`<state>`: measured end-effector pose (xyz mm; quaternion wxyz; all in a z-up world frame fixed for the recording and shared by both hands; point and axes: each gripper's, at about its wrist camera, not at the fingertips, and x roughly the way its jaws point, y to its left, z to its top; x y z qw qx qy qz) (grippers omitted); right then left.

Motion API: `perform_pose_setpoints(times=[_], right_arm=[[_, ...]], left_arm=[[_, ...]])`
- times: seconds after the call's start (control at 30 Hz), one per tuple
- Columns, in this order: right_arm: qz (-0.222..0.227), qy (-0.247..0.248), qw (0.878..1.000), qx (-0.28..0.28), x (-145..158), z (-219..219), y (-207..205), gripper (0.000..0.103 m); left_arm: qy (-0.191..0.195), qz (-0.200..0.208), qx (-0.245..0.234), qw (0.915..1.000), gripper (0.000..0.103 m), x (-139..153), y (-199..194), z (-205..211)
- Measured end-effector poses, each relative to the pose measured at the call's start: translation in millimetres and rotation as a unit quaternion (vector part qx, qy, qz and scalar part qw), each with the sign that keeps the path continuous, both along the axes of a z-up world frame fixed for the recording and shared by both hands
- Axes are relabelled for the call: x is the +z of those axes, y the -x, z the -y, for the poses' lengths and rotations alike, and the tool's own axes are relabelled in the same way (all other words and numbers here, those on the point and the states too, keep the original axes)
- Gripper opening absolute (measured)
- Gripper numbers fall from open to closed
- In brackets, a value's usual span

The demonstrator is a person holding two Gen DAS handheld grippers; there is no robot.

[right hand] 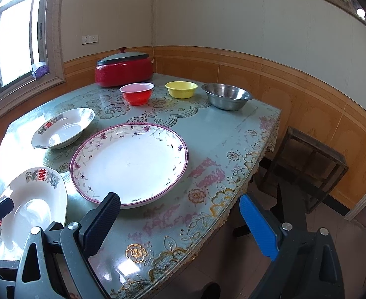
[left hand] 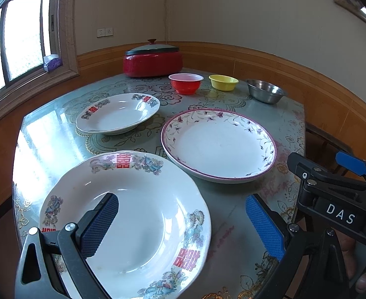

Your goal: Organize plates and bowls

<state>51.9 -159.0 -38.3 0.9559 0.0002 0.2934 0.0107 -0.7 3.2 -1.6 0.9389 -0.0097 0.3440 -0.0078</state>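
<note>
A white plate with red characters (left hand: 133, 211) lies nearest on the table, and my left gripper (left hand: 183, 225) hangs open over it, its right rim between the fingers. Right of it lies a large purple-rimmed floral plate (left hand: 219, 144) (right hand: 130, 162). Farther back is a smaller deep plate (left hand: 118, 113) (right hand: 63, 128). At the back stand a red bowl (left hand: 185, 82) (right hand: 137, 93), a yellow bowl (left hand: 223, 82) (right hand: 181, 89) and a steel bowl (left hand: 266, 91) (right hand: 226, 96). My right gripper (right hand: 180, 224) is open and holds nothing, above the table's front edge, near the floral plate.
A red lidded pot (left hand: 153, 59) (right hand: 123, 69) sits at the back of the table (right hand: 207, 149) by the wall. A dark wooden stool (right hand: 307, 164) stands on the floor past the table's right edge. A window runs along the left.
</note>
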Motion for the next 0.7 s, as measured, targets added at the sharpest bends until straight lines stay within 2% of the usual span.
perform_pose_setpoints(times=[0.7], right_arm=[[-0.008, 0.0, 1.0, 0.016, -1.8, -6.1, -5.5, 0.099]], left_arm=[[0.003, -0.003, 0.0, 1.0, 0.103, -1.8, -2.9, -2.4]])
